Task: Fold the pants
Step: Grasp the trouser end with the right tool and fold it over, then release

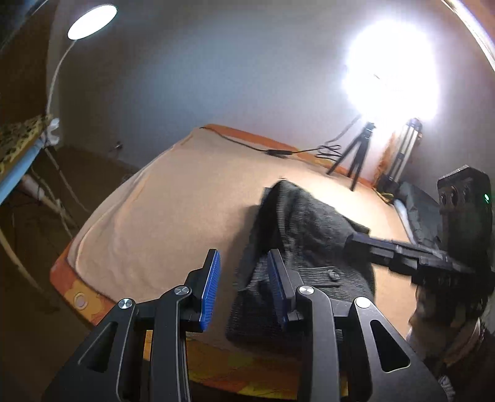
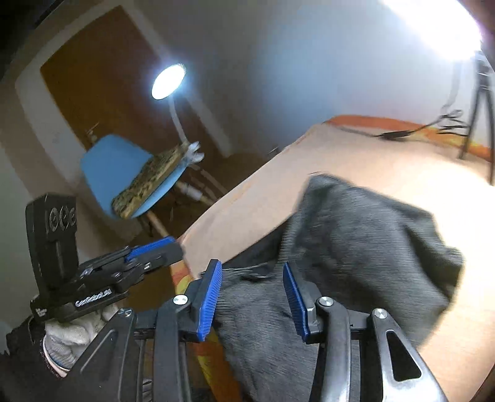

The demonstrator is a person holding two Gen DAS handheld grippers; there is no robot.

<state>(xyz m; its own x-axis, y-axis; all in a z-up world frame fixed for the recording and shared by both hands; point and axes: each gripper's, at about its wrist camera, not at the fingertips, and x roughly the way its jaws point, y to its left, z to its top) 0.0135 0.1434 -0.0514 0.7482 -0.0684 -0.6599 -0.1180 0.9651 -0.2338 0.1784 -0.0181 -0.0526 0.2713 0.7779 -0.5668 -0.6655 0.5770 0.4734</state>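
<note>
The dark charcoal-grey knit pants [image 1: 304, 230] [image 2: 365, 241] lie bunched on a pale peach cloth-covered bed [image 1: 173, 210] [image 2: 402, 167], near its front edge. The fabric is fuzzy and ribbed, heaped into a rumpled mound with one fold raised toward the far side. A ribbed band with a small round button [image 1: 332, 274] sits at the near end, lying flatter than the rest.

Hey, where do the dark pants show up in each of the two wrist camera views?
Left wrist view: the pants lie right of center on the bed, just beyond the open left gripper.
Right wrist view: the pants fill the lower center and right, ahead of the open right gripper.
Shared landmark: the round lamp.
</note>
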